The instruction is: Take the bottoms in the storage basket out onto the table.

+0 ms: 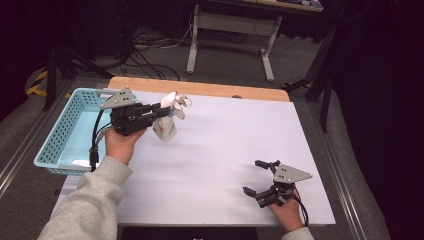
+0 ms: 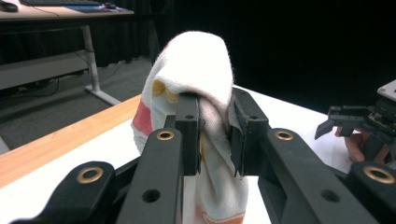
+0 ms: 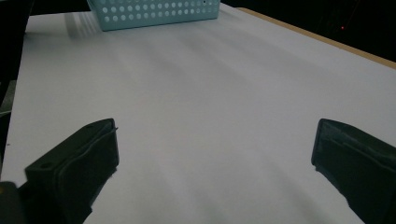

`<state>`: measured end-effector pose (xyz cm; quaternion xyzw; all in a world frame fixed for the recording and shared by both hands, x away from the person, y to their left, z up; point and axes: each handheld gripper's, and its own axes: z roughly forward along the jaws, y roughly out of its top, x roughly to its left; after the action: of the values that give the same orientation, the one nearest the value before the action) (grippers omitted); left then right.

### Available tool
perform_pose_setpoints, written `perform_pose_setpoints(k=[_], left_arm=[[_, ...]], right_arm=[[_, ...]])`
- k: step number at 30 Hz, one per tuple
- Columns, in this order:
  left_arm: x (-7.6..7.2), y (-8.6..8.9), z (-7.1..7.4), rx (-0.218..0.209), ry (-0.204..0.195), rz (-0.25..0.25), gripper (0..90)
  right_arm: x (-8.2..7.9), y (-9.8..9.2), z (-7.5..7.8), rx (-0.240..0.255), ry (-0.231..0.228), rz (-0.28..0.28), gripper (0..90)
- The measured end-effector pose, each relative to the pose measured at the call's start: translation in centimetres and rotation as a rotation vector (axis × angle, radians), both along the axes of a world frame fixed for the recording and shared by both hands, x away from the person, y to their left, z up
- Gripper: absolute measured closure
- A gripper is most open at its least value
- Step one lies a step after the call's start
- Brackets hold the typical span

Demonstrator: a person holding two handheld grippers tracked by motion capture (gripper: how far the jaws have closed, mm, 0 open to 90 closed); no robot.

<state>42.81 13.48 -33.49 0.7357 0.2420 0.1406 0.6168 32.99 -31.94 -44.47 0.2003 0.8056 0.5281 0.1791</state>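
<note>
The left gripper (image 1: 162,107) has its jaws clamped on a white towel (image 2: 196,88), which hangs lengthwise below them over the table (image 1: 225,150) near the blue basket (image 1: 65,135), while the right gripper (image 1: 257,177) rests well apart, jaws wide and empty.

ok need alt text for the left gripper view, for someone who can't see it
The left tool is shut on a white towel with red and yellow markings, its black jaws pinching a fold that bulges above them. Below lies a white table with a wooden edge; the right tool sits at far right.
</note>
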Motion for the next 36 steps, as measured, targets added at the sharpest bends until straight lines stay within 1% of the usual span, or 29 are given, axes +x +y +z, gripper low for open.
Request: perform_pose_setpoints(k=[4, 8, 9, 10, 13, 14, 17, 18, 20, 21, 22, 25, 26, 36], left_arm=[[0.1, -1.1, -0.5, 0.017, 0.004, -0.011, 76.2], [0.1, -2.0, -1.0, 0.025, 0.013, -0.026, 76.1], [0.1, -2.0, -1.0, 0.025, 0.013, -0.026, 76.1], [0.1, -2.5, -1.2, 0.032, 0.015, -0.034, 76.1], [0.2, -2.9, -1.4, 0.032, 0.019, -0.042, 76.1], [0.2, -3.4, -1.6, 0.036, 0.023, -0.052, 76.1], [0.3, -3.9, -1.9, 0.047, 0.018, -0.058, 76.1], [0.4, -4.4, -2.2, 0.055, 0.023, -0.065, 76.1], [0.4, -4.8, -2.6, 0.059, 0.027, -0.071, 76.0], [0.4, -4.8, -2.6, 0.059, 0.027, -0.071, 76.0], [0.5, -5.1, -2.9, 0.059, 0.037, -0.076, 76.0], [0.6, -5.4, -3.2, 0.059, 0.039, -0.081, 76.0], [0.7, -5.7, -3.5, 0.06, 0.048, -0.083, 76.0], [0.9, -7.0, -4.5, 0.095, 0.059, -0.1, 75.9]], right_arm=[[0.0, 0.0, 0.0, 0.0, -0.001, 0.0, 1.3], [0.0, 0.0, 0.0, 0.0, 0.0, 0.003, 1.3], [0.0, 0.0, 0.0, 0.0, 0.0, 0.002, 1.3], [0.0, 0.0, 0.0, 0.0, 0.0, 0.002, 1.3], [0.0, 0.0, 0.0, 0.001, -0.001, 0.003, 1.3], [0.0, 0.0, 0.0, 0.0, 0.0, 0.003, 1.3], [0.0, 0.0, 0.0, 0.001, -0.001, 0.004, 1.3], [0.0, 0.0, 0.0, 0.0, 0.0, 0.003, 1.3], [0.0, 0.0, 0.0, 0.0, -0.001, 0.004, 1.3], [0.0, 0.0, 0.0, 0.0, -0.001, 0.004, 1.3], [0.0, 0.0, 0.0, 0.0, -0.001, 0.004, 1.3], [0.0, 0.0, 0.0, 0.001, -0.001, 0.005, 1.3], [0.0, 0.0, 0.0, 0.0, -0.002, 0.004, 1.3], [0.0, 0.0, 0.0, 0.0, -0.001, 0.007, 1.3]])
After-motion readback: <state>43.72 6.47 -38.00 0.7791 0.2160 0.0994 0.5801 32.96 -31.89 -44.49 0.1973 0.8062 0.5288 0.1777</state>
